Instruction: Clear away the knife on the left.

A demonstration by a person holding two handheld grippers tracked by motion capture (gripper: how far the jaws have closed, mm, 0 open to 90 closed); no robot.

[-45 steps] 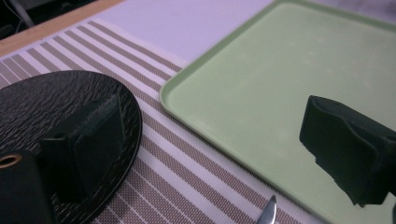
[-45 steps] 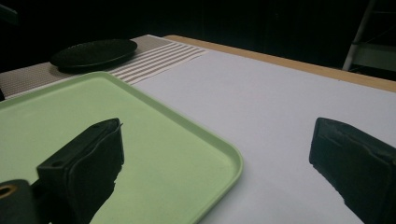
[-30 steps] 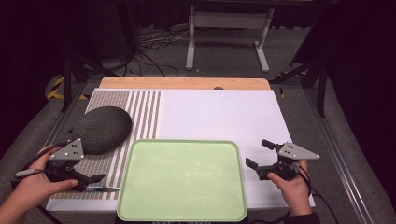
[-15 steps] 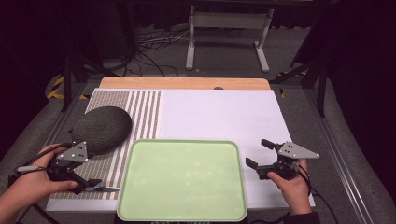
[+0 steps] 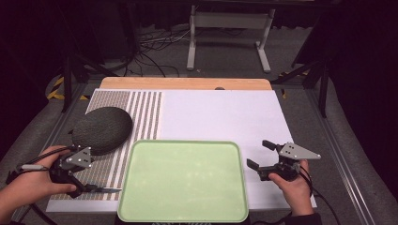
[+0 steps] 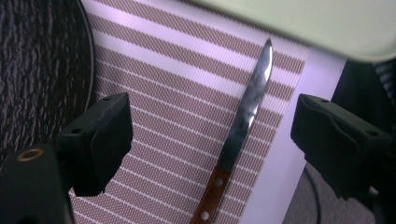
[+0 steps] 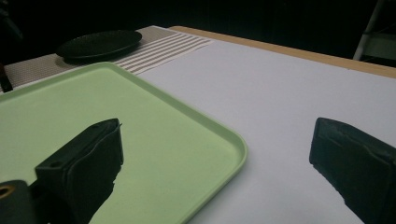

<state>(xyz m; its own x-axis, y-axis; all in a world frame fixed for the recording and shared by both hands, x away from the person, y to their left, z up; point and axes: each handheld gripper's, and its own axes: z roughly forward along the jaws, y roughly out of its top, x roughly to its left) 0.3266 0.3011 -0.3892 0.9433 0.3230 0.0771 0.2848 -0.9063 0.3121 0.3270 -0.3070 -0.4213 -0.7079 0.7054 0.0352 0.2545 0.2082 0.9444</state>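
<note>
knife [image 6: 243, 121] with a slim, shiny steel blade and a reddish-brown wooden handle lies flat on a brown-and-white striped placemat [image 5: 141, 112]. the blade narrows to a rounded tip and mirrors the light in patches; two pale rivets show in the handle. in the left gripper view the tip points toward the rim of a pale green tray [image 6: 327, 28] and stops just short of it, and the handle points back between the jaws. in the high view the knife [image 5: 101, 190] sits at the placemat's near edge, just left of the tray [image 5: 183, 180].

the left gripper [image 5: 77, 180], held in the person's left hand, hovers over the knife with its two black jaws spread wide on either side of it; they have just been closing a little, and neither pad touches it. a dark, textured round plate [image 5: 102, 130] rests on the placemat just beyond that gripper.

the right gripper [image 5: 263, 157] sits over the white table surface [image 5: 225, 112] beside the tray's right edge, jaws wide apart with nothing between them.
</note>
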